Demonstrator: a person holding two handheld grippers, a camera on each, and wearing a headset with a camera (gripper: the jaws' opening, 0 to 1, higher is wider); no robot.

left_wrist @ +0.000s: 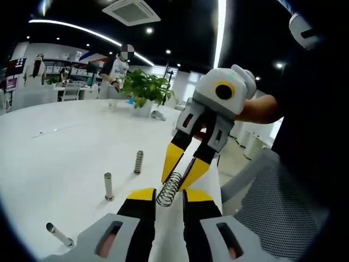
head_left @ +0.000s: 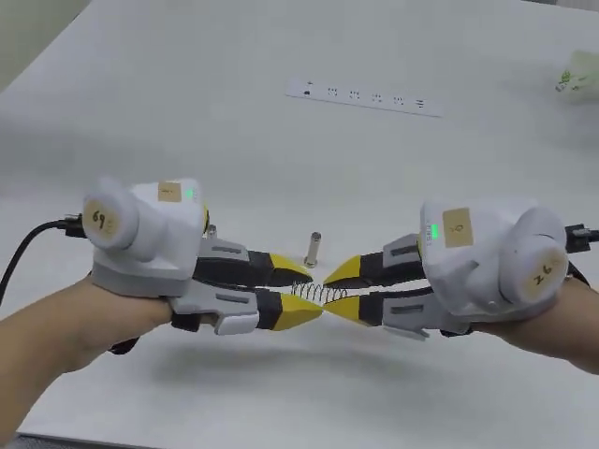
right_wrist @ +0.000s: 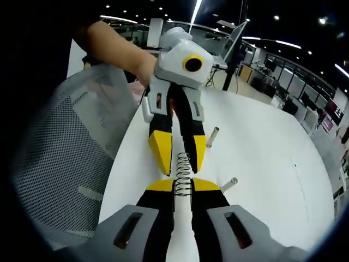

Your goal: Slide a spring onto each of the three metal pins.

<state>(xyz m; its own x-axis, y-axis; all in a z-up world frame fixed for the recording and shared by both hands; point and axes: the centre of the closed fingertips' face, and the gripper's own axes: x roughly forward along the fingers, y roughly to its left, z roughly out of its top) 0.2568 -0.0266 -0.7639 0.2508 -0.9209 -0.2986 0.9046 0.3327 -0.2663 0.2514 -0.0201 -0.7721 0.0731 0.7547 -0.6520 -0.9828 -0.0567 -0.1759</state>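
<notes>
**Spring may slip or kink in the handover**

I have the spring (head_left: 321,295) in the air over the near part of the tabletop (head_left: 281,168), lying level between my two tools. My right hand-held gripper (head_left: 344,288) is closed narrow on its right end. My left hand-held gripper (head_left: 298,288) is set narrow around the left end, but I cannot tell whether it is really pinching.

That doubt is the main risk. If I let go on the right before the left has a true hold, I expect the spring to drop and roll, perhaps off the near edge. If both tools grip and drift apart, the coil could stretch or kink. A hard squeeze across the coils could also make it shoot out sideways.

Just beyond the tips stands a bare pin (left_wrist: 108,185), and the far pin (left_wrist: 138,161) seems to carry a coil already. If I hold the spring crooked, its open end could miss the pin's top and knock the pin over.
</notes>
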